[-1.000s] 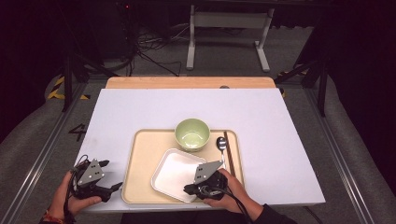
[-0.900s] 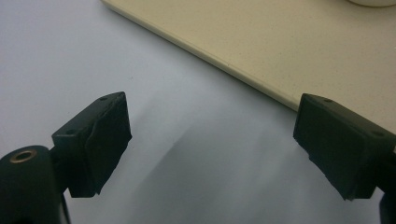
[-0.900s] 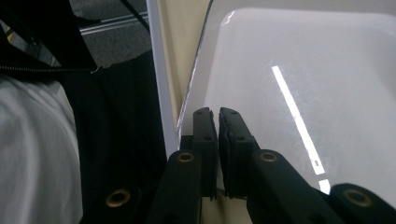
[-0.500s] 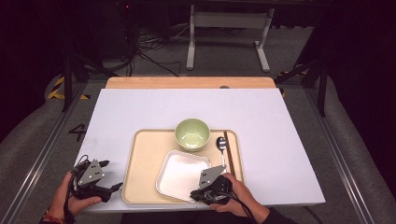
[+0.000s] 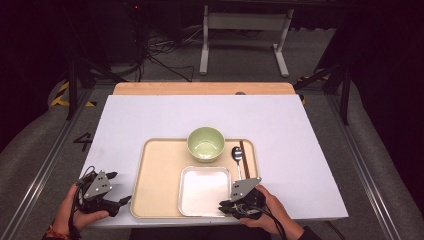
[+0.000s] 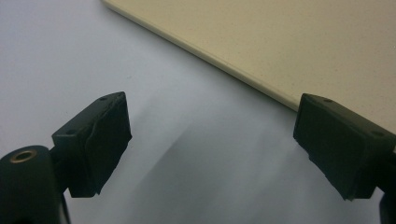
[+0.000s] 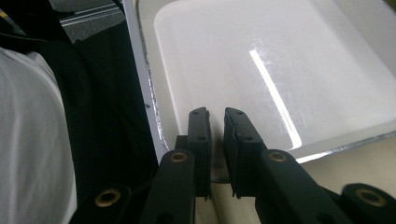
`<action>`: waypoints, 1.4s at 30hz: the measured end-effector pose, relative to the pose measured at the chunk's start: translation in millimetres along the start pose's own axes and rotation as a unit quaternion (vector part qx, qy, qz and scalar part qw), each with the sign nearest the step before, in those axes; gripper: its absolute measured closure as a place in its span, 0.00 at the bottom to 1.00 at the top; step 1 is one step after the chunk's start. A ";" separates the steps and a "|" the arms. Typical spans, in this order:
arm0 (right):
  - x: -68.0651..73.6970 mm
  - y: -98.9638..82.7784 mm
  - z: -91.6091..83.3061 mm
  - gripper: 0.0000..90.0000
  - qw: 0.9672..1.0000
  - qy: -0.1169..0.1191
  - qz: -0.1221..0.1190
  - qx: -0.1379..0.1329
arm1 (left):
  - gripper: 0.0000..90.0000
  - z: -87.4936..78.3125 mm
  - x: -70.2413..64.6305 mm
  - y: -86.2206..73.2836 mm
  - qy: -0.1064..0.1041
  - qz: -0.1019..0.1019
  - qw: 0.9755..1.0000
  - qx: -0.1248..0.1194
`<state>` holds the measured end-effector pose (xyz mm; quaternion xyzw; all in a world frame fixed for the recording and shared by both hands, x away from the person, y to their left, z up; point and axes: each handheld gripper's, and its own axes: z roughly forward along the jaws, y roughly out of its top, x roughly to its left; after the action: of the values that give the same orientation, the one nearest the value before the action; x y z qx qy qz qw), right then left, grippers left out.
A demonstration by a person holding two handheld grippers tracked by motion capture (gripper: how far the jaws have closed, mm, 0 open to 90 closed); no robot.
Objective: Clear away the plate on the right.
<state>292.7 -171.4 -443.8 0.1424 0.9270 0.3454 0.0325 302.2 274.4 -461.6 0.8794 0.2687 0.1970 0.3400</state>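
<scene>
While right gripper (image 7: 215,116) jaws just opened a slit at white plate (image 7: 280,60) | left gripper (image 6: 210,140) jaws wide, empty

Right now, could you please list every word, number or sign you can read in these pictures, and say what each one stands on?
"4": a dark digit on the grey floor left of the table.
The tray, bowl and white dish bear no text.

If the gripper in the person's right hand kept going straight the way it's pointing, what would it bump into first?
Most likely the white square plate: the right gripper points across its near rim into the shallow basin, though the exact depth is hard to judge.
</scene>
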 end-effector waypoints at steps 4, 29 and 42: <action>-1.0 -5.7 -5.1 0.89 1.000 -0.004 0.007 -0.001 | 0.13 0.4 -0.5 0.2 0.000 0.000 1.000 0.000; -3.5 1.3 -16.1 0.70 0.999 -0.041 -0.002 -0.016 | 0.13 1.5 -0.8 0.7 0.000 0.000 1.000 0.001; -10.9 9.0 -32.2 0.57 0.995 -0.098 -0.003 -0.032 | 0.14 0.9 -0.2 0.5 0.000 0.001 1.000 -0.001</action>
<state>300.2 -188.3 -413.9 0.1713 0.9082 0.3595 0.1287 302.7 273.5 -461.9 0.8795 0.2676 0.1972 0.3405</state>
